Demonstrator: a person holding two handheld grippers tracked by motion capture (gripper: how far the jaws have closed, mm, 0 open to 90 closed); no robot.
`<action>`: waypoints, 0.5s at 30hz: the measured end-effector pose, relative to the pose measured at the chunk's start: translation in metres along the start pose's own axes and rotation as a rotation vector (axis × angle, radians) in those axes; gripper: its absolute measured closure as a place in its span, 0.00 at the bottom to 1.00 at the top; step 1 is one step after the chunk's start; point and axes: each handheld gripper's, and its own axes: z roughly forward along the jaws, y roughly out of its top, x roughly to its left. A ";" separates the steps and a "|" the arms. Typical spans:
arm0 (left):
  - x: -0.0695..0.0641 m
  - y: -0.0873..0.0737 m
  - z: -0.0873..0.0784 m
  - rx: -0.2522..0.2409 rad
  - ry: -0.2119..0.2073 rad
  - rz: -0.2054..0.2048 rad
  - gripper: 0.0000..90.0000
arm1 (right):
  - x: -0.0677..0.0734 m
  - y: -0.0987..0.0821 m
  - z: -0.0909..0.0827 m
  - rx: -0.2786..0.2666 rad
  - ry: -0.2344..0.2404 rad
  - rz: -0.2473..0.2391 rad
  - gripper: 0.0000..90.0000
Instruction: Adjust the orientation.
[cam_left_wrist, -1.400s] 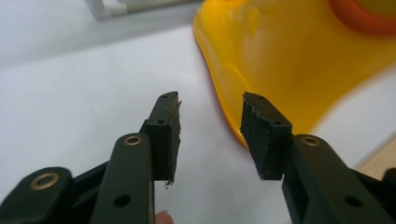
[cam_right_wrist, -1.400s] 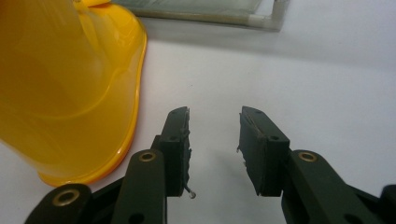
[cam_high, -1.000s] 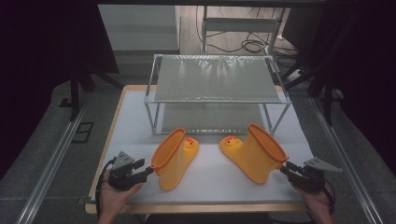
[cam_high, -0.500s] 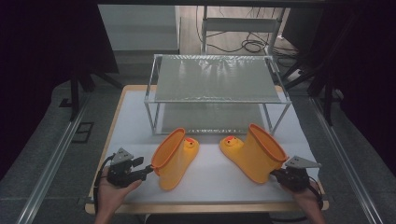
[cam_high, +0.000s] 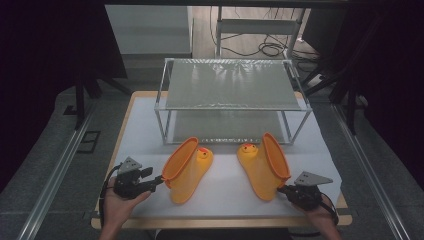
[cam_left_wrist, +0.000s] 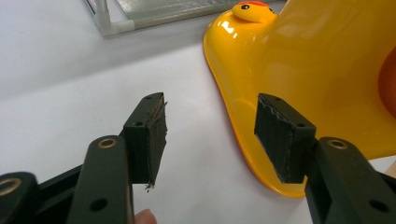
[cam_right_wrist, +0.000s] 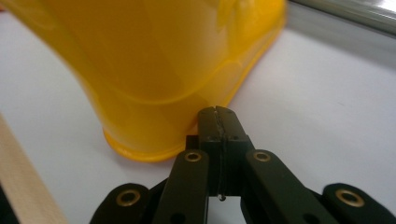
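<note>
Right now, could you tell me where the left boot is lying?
In the high view the left boot lies on its side on the white table, left of the right boot, just before the wire rack.

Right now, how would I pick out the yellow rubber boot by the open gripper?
Find the wire-mesh shelf rack on the white table. In front lie two yellow rubber boots; yours is the left boot, its orange-lined opening facing the left gripper, whose jaws stand apart.

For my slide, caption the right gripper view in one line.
Shut right gripper at the sole edge of a glossy yellow rubber boot lying on the white table.
</note>
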 end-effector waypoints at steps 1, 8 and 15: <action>0.000 0.001 0.000 0.005 -0.001 -0.001 0.49 | 0.005 0.002 0.003 0.002 0.016 -0.009 0.99; 0.001 0.006 -0.003 0.009 0.003 -0.003 0.49 | 0.016 0.011 0.016 0.015 0.075 -0.056 0.99; 0.002 0.013 -0.004 0.011 0.011 -0.003 0.49 | 0.032 0.025 0.035 0.029 0.124 -0.120 0.99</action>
